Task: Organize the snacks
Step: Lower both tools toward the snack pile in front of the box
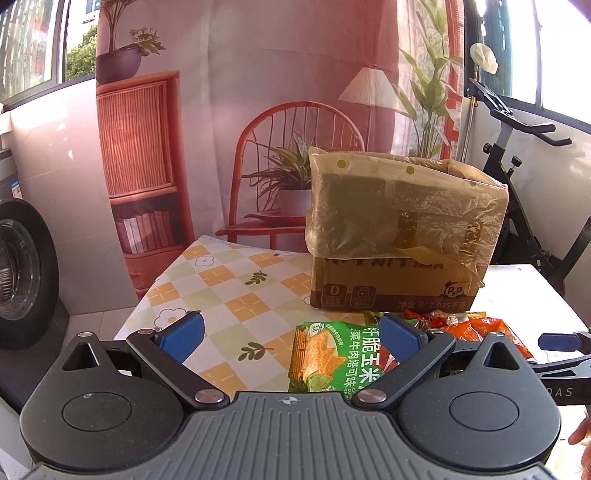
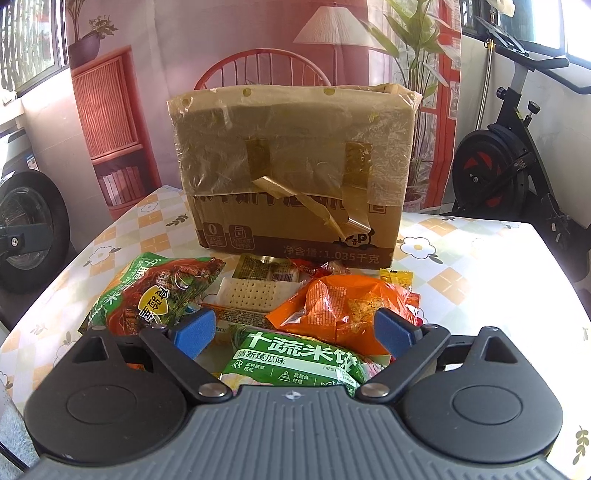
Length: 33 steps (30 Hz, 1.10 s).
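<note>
Both our claws, left gripper (image 1: 291, 338) and right gripper (image 2: 294, 331), gape wide and empty just above the near snack pile (image 2: 258, 314), cardboard box (image 2: 295, 166) beyond.

A printed backdrop (image 1: 258, 74) is hung across the far wall, on which a red chair (image 1: 291, 147), a lamp (image 2: 332, 29), a rattan cabinet (image 1: 136, 140) and potted plants are pictured. The table (image 1: 221, 280) is covered by a checked cloth patterned with flowers and leaves. An exercise bike (image 2: 517, 155) is seen at the right beneath a window (image 1: 561, 48), and a washing machine (image 1: 22, 273) at the left on a pale tiled floor (image 1: 92, 325). Daylight is admitted through windows on both sides.
</note>
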Available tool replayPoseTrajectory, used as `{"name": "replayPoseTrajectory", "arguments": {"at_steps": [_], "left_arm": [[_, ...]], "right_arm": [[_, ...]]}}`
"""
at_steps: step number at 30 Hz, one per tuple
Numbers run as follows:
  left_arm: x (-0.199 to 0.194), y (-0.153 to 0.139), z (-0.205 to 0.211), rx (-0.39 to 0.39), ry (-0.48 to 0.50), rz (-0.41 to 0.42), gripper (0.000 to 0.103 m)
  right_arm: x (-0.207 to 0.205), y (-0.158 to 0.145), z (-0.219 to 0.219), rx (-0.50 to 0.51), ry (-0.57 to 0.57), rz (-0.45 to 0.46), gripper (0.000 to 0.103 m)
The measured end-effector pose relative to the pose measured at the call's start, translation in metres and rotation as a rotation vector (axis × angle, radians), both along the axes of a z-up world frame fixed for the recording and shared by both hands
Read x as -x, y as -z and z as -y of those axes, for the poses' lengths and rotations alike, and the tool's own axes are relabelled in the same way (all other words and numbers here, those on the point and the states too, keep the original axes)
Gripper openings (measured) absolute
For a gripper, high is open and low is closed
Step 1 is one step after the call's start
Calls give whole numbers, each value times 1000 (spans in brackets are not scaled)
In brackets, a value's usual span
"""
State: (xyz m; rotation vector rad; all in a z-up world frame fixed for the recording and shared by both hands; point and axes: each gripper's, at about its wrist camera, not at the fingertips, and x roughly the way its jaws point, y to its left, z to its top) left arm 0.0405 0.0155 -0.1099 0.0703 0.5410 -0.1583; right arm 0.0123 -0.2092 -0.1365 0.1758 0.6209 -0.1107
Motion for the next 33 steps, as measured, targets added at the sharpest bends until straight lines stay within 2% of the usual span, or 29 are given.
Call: {"name": "replayPoseTrajectory", "arguments": {"at_steps": [4, 7, 13, 24, 33], "left_arm": [[-4, 10, 2, 16, 4, -14, 101], [-7, 17, 6, 18, 18, -27, 96], [-15, 31, 14, 17, 51, -65, 92], [-20, 43, 19, 26, 83, -98, 92], [-20, 46, 20, 16, 84, -103, 92]], "right_arm": [[2, 10, -1, -1, 5, -3, 95], [1, 18, 0, -8, 4, -19, 95], [-3, 30, 4, -47, 7, -56, 96], [4, 22, 4, -49, -16, -13, 96], [7, 34, 7, -76, -17, -37, 96]]}}
